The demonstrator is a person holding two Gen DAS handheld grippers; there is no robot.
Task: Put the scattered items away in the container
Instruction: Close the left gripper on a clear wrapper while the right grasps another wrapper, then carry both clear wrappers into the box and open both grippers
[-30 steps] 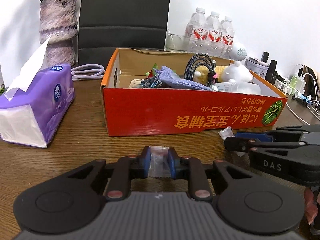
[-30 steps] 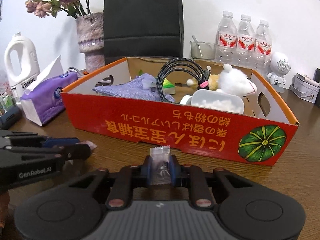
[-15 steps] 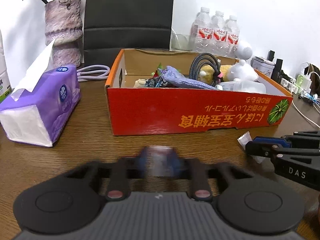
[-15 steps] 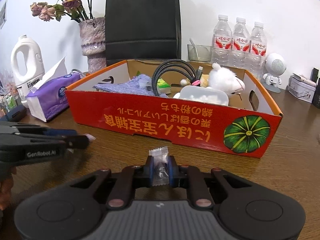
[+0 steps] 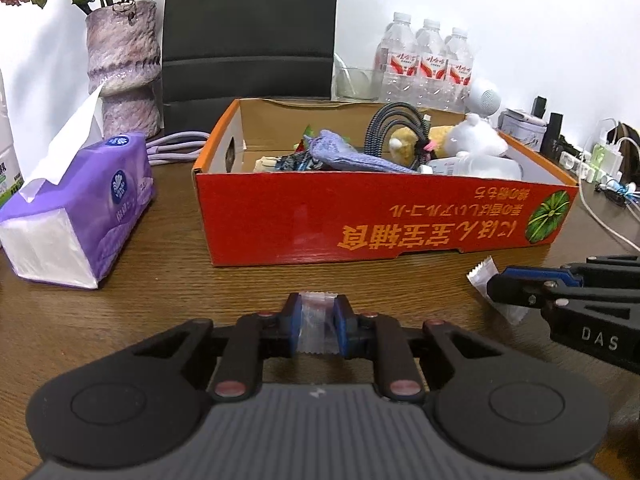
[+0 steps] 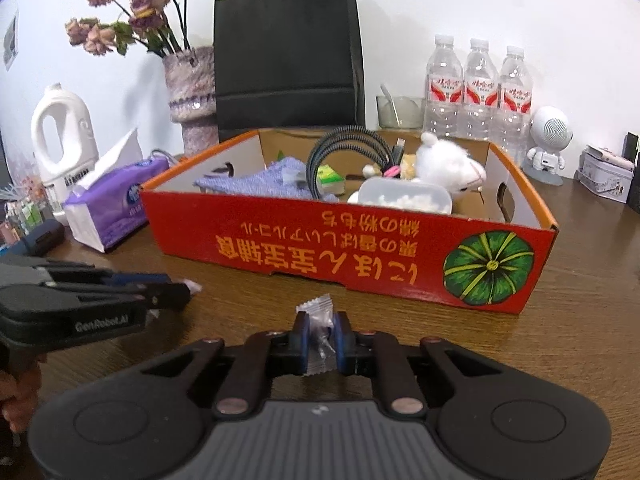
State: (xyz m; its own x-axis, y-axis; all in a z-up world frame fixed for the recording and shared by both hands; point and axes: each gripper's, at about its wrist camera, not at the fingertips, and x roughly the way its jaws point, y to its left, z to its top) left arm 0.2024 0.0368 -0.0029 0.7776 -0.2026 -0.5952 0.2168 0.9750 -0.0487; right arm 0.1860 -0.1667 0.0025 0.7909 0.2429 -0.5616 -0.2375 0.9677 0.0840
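A red cardboard box point(image 5: 384, 216) point(image 6: 352, 252) stands on the wooden table, holding a purple cloth, a coiled cable, plush toys and a plastic tub. My left gripper point(image 5: 318, 322) is shut on a small clear candy wrapper point(image 5: 318, 320), held in front of the box's near wall. My right gripper point(image 6: 320, 338) is shut on a second clear candy wrapper point(image 6: 318, 320), also in front of the box. The right gripper also shows in the left wrist view point(image 5: 496, 286), and the left gripper shows in the right wrist view point(image 6: 182, 294).
A purple tissue pack point(image 5: 80, 216) lies left of the box. A vase point(image 5: 124, 60), a black bag point(image 6: 288, 60), water bottles point(image 6: 478, 92), a white jug point(image 6: 64, 136) and a small white robot figure point(image 6: 550, 140) stand behind. Cables point(image 5: 608, 208) lie at the right.
Both grippers have pulled back and risen a little from the box, each still holding its wrapper. The box looks farther and more of its inside shows.
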